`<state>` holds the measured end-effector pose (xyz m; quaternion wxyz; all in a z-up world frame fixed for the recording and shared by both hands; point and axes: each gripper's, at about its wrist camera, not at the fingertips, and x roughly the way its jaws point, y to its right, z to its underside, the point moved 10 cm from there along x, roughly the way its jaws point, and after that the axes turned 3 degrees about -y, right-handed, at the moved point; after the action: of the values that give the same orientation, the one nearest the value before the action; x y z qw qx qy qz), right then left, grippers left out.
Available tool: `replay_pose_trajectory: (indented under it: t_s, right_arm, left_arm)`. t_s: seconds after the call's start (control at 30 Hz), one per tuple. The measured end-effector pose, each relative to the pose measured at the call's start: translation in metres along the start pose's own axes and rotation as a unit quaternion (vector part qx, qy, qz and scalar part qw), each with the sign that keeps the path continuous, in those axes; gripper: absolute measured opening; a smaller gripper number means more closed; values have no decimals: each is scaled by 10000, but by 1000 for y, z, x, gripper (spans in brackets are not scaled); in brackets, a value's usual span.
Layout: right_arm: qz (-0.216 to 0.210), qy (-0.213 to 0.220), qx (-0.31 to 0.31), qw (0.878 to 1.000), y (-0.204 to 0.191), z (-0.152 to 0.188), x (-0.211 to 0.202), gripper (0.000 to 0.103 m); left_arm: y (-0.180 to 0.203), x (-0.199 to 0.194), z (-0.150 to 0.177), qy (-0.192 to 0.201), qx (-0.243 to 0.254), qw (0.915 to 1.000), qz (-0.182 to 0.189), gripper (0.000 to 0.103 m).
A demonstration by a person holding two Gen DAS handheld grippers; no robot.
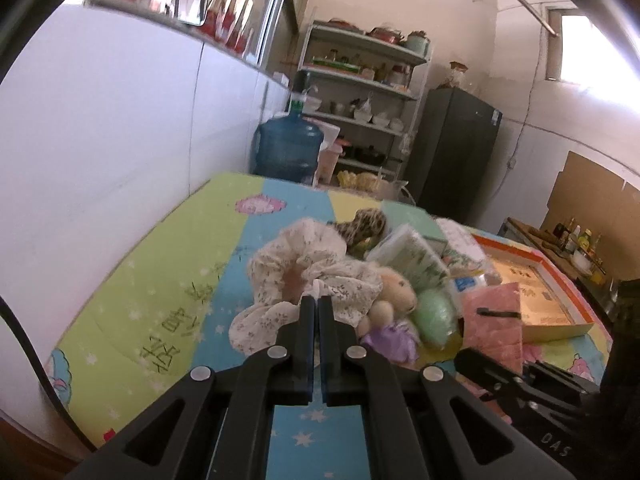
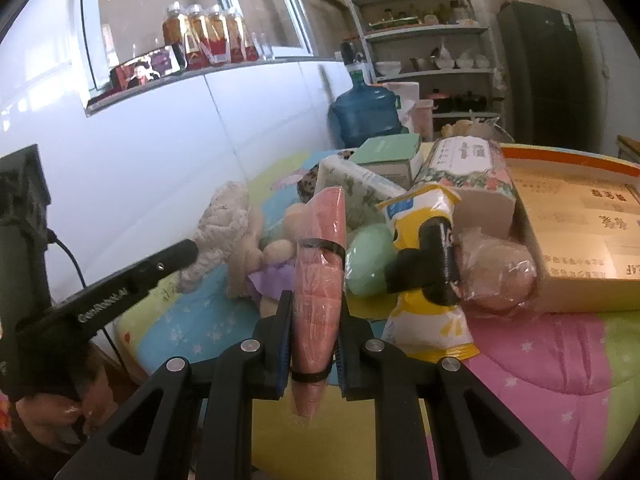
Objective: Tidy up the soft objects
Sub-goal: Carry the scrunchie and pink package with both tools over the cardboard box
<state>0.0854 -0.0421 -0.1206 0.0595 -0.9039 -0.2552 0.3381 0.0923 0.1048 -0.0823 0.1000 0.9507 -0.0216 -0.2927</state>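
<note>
Two hand-held grippers: left (image 1: 318,304), right (image 2: 314,308). On the table (image 1: 160,300): one floral scrunchie (image 1: 288,276), one leopard scrunchie (image 1: 362,226), one plush rabbit (image 1: 394,292), one green sponge (image 1: 434,314), one pink wrapped pack (image 2: 320,280), one yellow-and-white pouch (image 2: 424,208), one open cardboard box (image 2: 580,216). Behind: one blue water jug (image 1: 286,148), one dark fridge (image 1: 456,156), one shelf rack (image 1: 360,92). On the window ledge: four bottles (image 2: 208,36).

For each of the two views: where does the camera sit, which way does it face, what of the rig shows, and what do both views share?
Left wrist: on the left gripper, facing along it toward the shelf; shut on the floral scrunchie; right gripper at right.
Right wrist: on the right gripper, facing the wall and window; shut on the pink packet; left gripper at left.
Shared: plush toy, blue water jug.
</note>
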Motion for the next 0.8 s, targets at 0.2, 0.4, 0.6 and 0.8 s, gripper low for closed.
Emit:
replay_pose_trajectory:
  t_s: [0.2, 0.4, 0.6, 0.8]
  right_arm:
    - [-19, 171, -38, 9998, 2, -5, -14, 18]
    - [-2, 413, -8, 9991, 10, -16, -34, 18]
    - [119, 627, 85, 9979, 31, -30, -54, 18]
    - [293, 769, 196, 9964, 58, -39, -73, 18]
  left_arm:
    - [16, -14, -17, 248, 147, 9996, 68, 2]
    - [43, -23, -36, 473, 362, 9980, 228, 2]
    - [77, -25, -51, 603, 544, 9956, 476, 2]
    - [126, -19, -59, 690, 766, 9915, 793, 2]
